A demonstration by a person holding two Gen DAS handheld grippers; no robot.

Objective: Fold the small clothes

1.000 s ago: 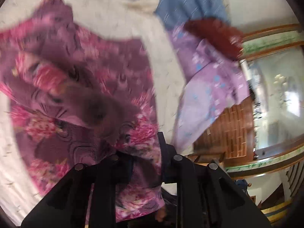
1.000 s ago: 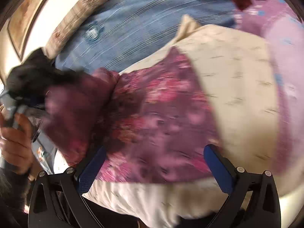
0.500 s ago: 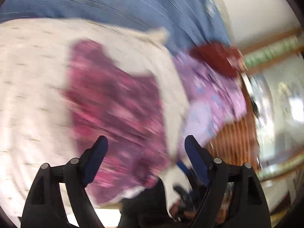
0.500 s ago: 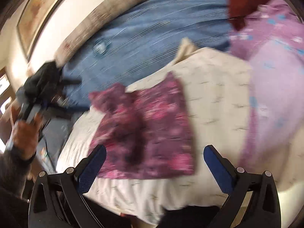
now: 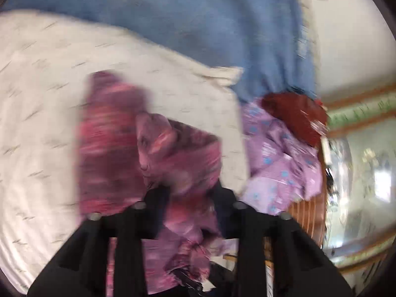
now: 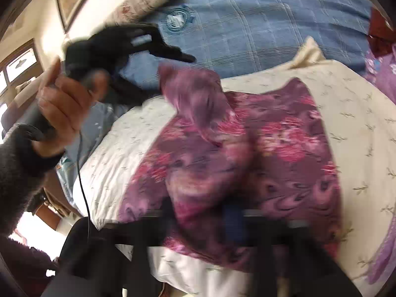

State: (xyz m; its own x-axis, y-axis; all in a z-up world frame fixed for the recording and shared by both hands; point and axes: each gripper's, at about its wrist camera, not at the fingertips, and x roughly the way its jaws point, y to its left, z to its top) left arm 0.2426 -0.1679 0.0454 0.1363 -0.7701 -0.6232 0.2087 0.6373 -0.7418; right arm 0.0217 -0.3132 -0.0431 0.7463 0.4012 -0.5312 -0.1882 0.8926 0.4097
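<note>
A small purple and pink floral garment point(image 6: 284, 153) lies on a cream quilt point(image 6: 358, 113). My left gripper point(image 5: 189, 198) is shut on one end of the garment point(image 5: 178, 163) and lifts it off the quilt. It also shows in the right wrist view point(image 6: 170, 54), held up at the far left with cloth hanging from it. My right gripper point(image 6: 200, 212) is shut on the garment's near edge; this view is blurred.
A blue bedspread point(image 5: 198, 24) covers the bed behind the quilt. A lilac patterned cloth point(image 5: 279, 168) and a dark red cloth point(image 5: 297, 113) lie at the quilt's right side. A wooden headboard point(image 5: 307, 212) and wall stand beyond.
Half a second ago both grippers were open above the flat garment. Now both are shut on it, and the left one has lifted its end.
</note>
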